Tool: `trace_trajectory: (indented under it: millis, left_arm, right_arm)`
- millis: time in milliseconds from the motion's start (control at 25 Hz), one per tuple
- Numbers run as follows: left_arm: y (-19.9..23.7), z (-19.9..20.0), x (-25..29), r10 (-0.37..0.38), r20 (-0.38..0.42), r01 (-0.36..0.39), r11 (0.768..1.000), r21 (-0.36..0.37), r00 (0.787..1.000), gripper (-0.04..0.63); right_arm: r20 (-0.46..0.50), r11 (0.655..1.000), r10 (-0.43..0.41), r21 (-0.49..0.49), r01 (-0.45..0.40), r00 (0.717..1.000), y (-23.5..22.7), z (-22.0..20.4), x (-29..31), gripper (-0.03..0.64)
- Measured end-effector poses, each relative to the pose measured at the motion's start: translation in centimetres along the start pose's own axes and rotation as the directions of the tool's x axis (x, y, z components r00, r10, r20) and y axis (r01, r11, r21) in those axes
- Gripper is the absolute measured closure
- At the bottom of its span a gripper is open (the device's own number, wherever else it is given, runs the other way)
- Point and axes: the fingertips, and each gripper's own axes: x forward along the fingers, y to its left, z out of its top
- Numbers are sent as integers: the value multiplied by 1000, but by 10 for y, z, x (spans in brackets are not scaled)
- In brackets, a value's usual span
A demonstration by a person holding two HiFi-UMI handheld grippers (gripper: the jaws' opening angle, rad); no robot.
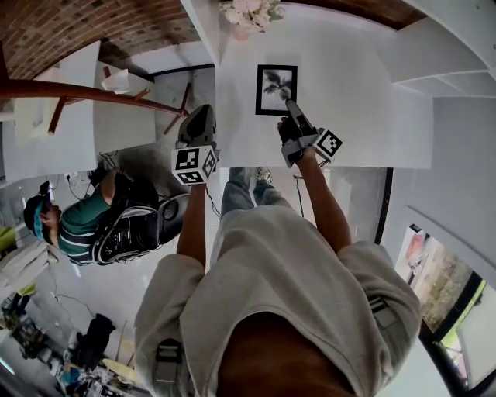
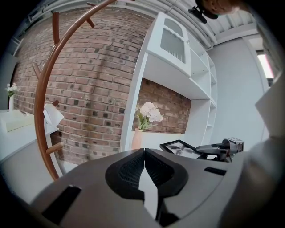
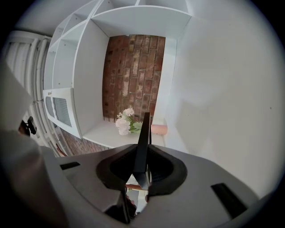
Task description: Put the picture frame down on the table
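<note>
Item 1, picture frame (image 1: 277, 89): a black frame with a pale mount and a dark print is being held flat-side up over the table (image 1: 364, 101), towards the table's far left part. Whether it is touching the tabletop cannot be told. In the left gripper view the frame (image 2: 180, 147) is being shown nearly level, low over the table. In the right gripper view it (image 3: 143, 133) is being seen edge-on as a thin dark blade.

Item 2, right gripper (image 1: 291, 108): it is being reached over the table's near half. Its jaws (image 3: 142, 167) are being pressed on the frame's near edge, parted only by the frame's thickness.

Item 3, left gripper (image 1: 199, 124): it is being held just off the table's left edge, beyond the tabletop. Its jaws (image 2: 144, 153) are being held together tip to tip, and nothing is being gripped between them.

Item 4, vase of flowers (image 1: 249, 14): pale blooms are being displayed at the table's far left edge, beyond the frame.

Item 5, brick wall (image 2: 89, 80): it is being shown behind the table.

Item 6, wooden arc (image 1: 77, 91): a curved brown rail is being shown well to the left of the table.

Item 7, seated person (image 1: 77, 221): the figure is being shown low down, well left of the table.
</note>
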Motion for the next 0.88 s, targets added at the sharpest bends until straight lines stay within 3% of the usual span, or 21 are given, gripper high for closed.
trace_trajectory:
  millis: [600,880]
  left_arm:
    - [22,-29,13,-26,-52,24,999,-32,998,578]
    - [20,-35,10,-24,-62,21,999,-44,998,578]
  right_arm:
    - [-7,995,-100,11,100,995,-53,-21,34,532]
    - [1,994,-100,33,100,995,-67,-22,44,532]
